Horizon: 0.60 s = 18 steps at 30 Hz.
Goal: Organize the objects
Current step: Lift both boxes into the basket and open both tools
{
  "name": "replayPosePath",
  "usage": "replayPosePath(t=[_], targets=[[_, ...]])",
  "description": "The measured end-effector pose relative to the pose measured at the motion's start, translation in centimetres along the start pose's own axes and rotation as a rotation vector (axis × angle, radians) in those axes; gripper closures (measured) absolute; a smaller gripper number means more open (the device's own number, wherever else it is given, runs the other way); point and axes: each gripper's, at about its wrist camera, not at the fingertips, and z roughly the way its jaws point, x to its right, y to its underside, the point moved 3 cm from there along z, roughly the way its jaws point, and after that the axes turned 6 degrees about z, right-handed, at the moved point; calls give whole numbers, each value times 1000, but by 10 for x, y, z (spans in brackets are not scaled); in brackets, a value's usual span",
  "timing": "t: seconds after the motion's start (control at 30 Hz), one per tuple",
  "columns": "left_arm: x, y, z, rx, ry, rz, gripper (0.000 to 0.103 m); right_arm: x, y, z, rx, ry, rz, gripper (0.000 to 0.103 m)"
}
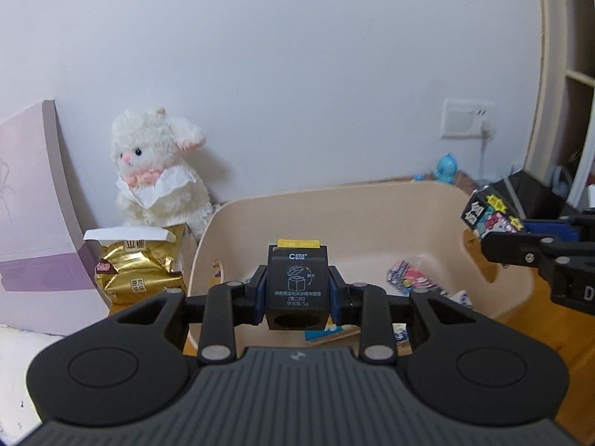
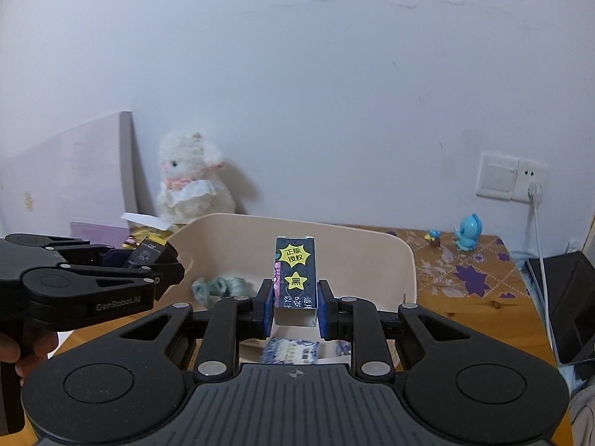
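Note:
My left gripper (image 1: 297,293) is shut on a small black box with a yellow top (image 1: 296,284) and holds it above the near rim of a beige plastic bin (image 1: 334,200). My right gripper (image 2: 295,306) is shut on a dark carton with yellow star stickers (image 2: 295,275), held above the same bin (image 2: 372,238). The right gripper with its carton (image 1: 491,212) shows at the right in the left wrist view. The left gripper with the black box (image 2: 147,254) shows at the left in the right wrist view. The bin holds colourful packets (image 1: 407,278) and a teal yarn bundle (image 2: 219,286).
A white plush lamb (image 1: 156,171) sits against the wall left of the bin. A gold snack bag (image 1: 137,271) lies below it, beside a pink box (image 1: 33,200). A blue toy figure (image 2: 469,232) stands on the wooden table at the right, near a dark laptop (image 2: 565,297).

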Motion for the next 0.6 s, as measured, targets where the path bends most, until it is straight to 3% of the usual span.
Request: replayPosePath(t=[0.3, 0.6], targets=[[3, 12, 59, -184, -15, -14, 69, 14, 8, 55, -138, 56, 26, 82], [4, 17, 73, -238, 1, -33, 69, 15, 23, 82, -231, 103, 5, 82]])
